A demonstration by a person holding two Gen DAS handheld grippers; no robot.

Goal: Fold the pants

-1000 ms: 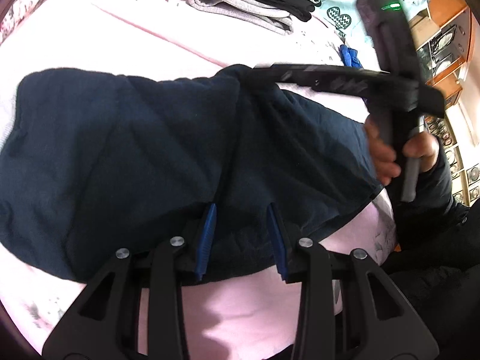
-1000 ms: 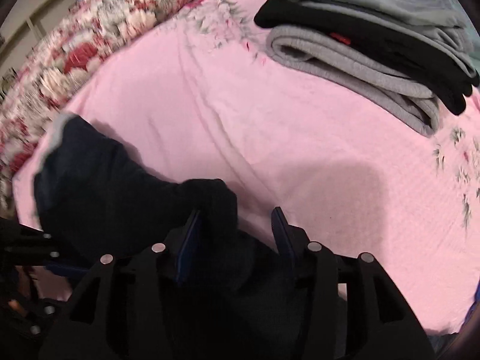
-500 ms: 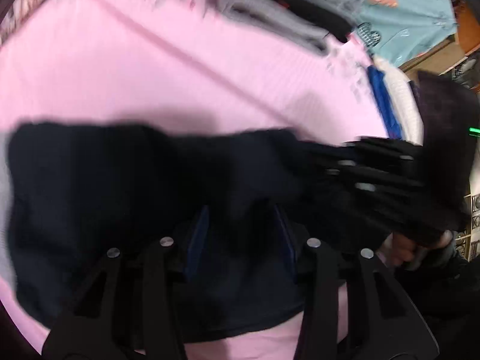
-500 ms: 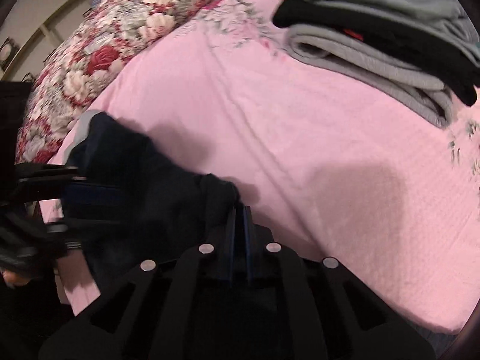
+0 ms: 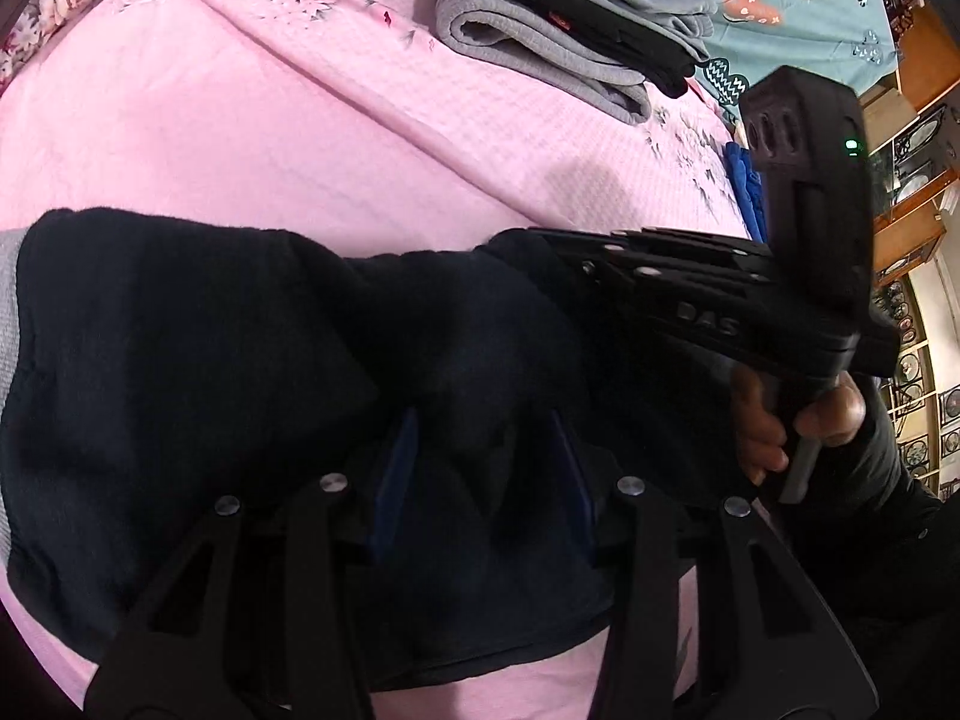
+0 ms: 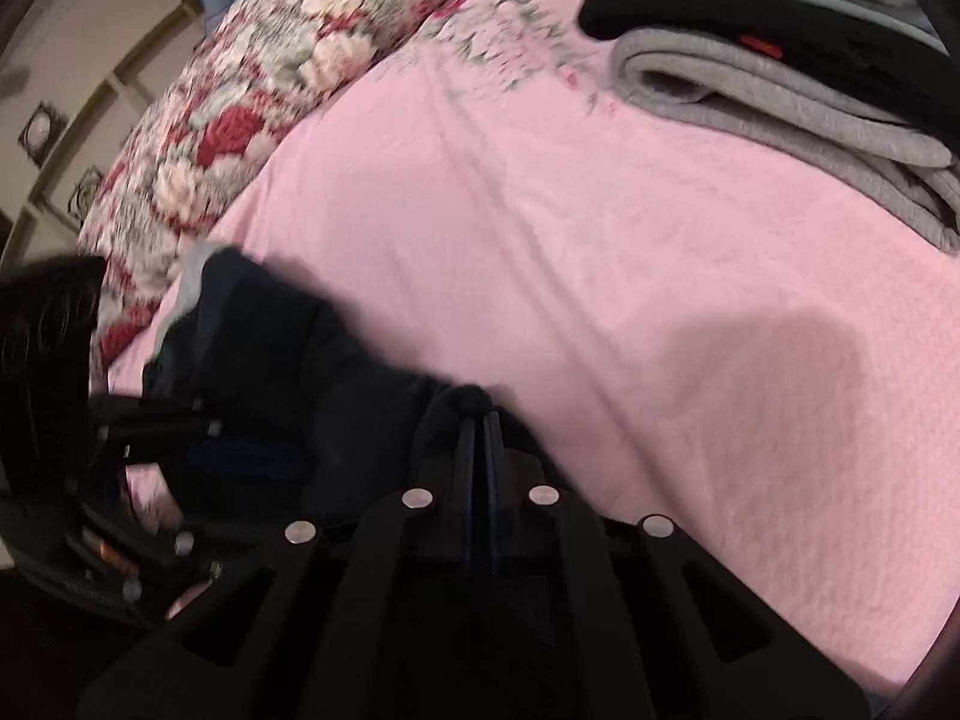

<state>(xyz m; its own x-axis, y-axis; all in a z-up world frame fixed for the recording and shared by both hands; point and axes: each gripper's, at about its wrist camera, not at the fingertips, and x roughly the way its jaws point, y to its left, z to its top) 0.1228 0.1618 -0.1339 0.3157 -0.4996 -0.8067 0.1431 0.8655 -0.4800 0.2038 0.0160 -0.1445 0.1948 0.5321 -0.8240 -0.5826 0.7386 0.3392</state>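
In the left wrist view, the pants [image 5: 198, 372], dark navy, are lying bunched across the pink bed [image 5: 300, 114], filling the frame from 9 o'clock to about 3 o'clock, with a strip of grey lining showing at the far 9 o'clock edge. The left hand-held gripper [image 5: 483, 474] is sitting at 6 o'clock with its blue pads spread wide; cloth is lying between them, but the pads are not pinching it. At 12 to 1 o'clock a stack [image 5: 558, 18] of folded grey and black clothes is resting on the bed, well apart from the pants, with a teal cloth [image 5: 792, 6] beyond it. At 3 o'clock the right hand-held gripper [image 5: 534, 252] is reaching in sideways, its tip buried in the pants' upper edge, and the person's hand [image 5: 774, 426] is wrapping its handle.

In the right wrist view, a floral pillow [image 6: 252, 102] is lying at 10 to 11 o'clock along the bed [image 6: 600, 276]. The left hand-held gripper [image 6: 240, 456] is showing, blurred, at 8 to 9 o'clock against the pants [image 6: 282, 354]. The right hand-held gripper [image 6: 478, 420] is at 6 o'clock, its pads pressed nearly together and pinching a small fold of the pants at their tips. The stack [image 6: 798, 60] is sitting at 1 to 2 o'clock.
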